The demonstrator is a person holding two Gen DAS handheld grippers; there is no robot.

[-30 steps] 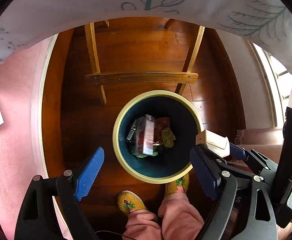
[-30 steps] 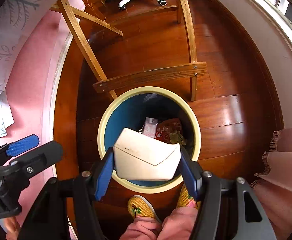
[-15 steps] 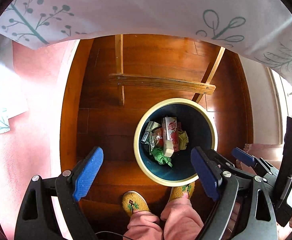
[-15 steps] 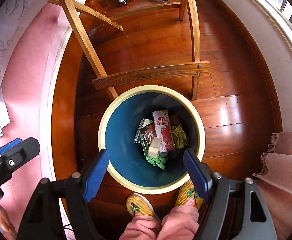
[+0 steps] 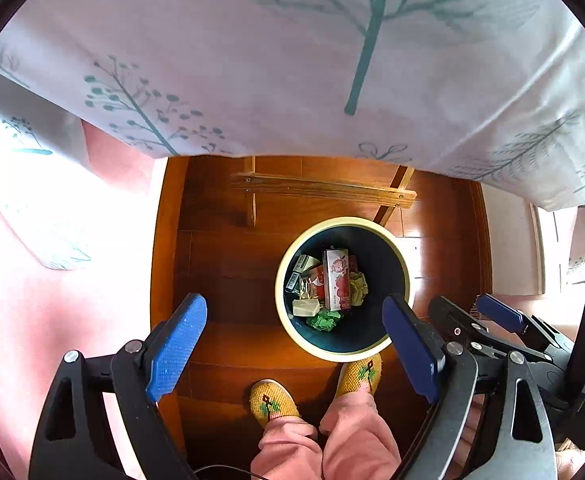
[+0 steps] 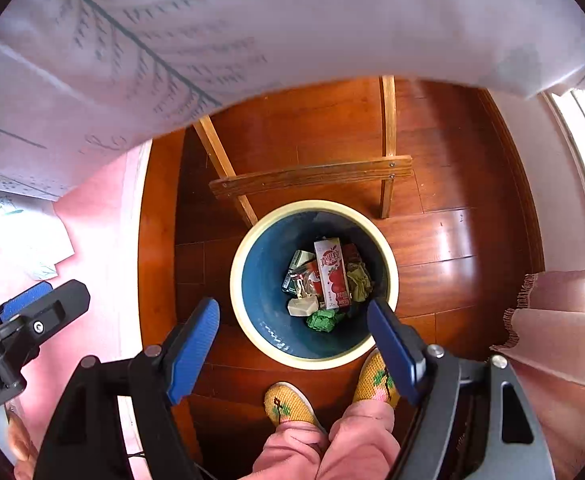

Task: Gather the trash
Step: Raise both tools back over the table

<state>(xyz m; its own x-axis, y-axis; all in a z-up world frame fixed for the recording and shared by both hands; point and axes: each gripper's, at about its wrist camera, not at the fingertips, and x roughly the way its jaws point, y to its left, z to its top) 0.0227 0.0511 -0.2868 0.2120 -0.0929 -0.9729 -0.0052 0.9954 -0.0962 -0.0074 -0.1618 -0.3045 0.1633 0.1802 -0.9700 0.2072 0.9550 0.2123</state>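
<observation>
Holding both your left gripper (image 5: 294, 340) and right gripper (image 6: 292, 350) empty with jaws spread wide, you have the trash bin (image 6: 248, 320) on the floor straight below, nearer the right, red carton (image 6: 331, 272) lengthwise near-to-far among wrappers, tablecloth (image 6: 172, 40) overhanging beyond

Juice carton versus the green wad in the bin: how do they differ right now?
The juice carton is a flat-sided box, white and red with printing; the green wad is crumpled, shapeless and plain green. The carton is clearly the longer of the two and lies stretched across the heap, while the wad sits bunched at its near end. Both rest inside the blue bin, and neither gripper holds them.
</observation>
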